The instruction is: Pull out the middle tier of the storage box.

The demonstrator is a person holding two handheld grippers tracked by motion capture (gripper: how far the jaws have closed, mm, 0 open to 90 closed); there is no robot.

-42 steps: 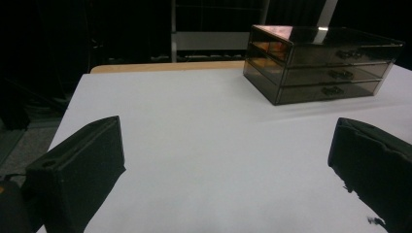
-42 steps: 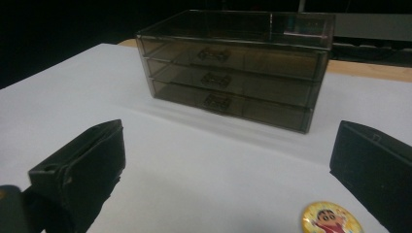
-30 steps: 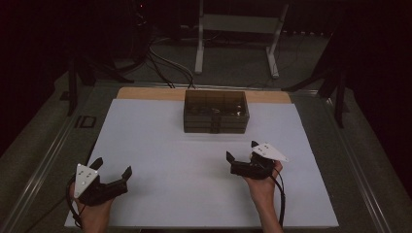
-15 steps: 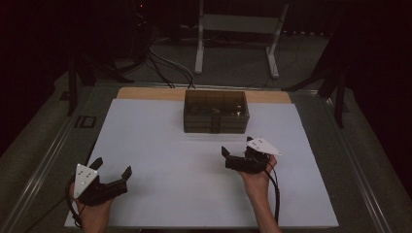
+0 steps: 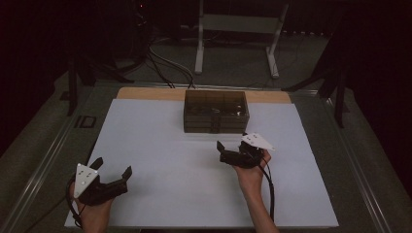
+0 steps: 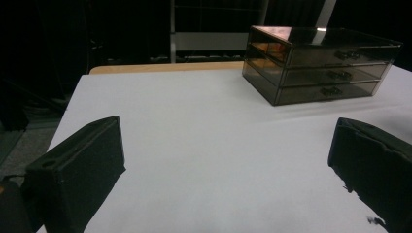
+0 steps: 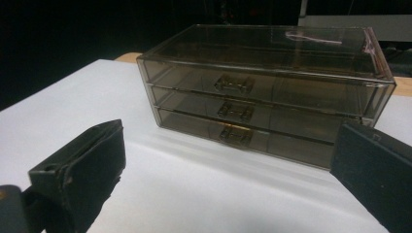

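A smoky see-through box with three drawers (image 5: 215, 111) stands at the back middle of the white table top (image 5: 160, 145), all drawers pushed in. My right gripper (image 5: 232, 143) hovers just in front of it, open and empty. In the right gripper view the box (image 7: 272, 63) fills the middle, its three small handles in a column, the lowest handle (image 7: 235, 134) level with the tips of the right gripper (image 7: 228, 133). My left gripper (image 5: 113, 167) is open and empty at the near left corner. In the left gripper view the box (image 6: 320, 63) sits far off to the upper right, beyond the left gripper (image 6: 226, 141).
A strip of bare wood (image 5: 145, 92) runs along the table's far edge. Behind it a white metal stand (image 5: 233, 29) and cables (image 5: 165, 63) lie on the dark floor. Metal rails (image 5: 43, 155) border the table on both sides.
My right gripper has moved forward and slightly left, closer to the drawer box. The left gripper has stayed in place.
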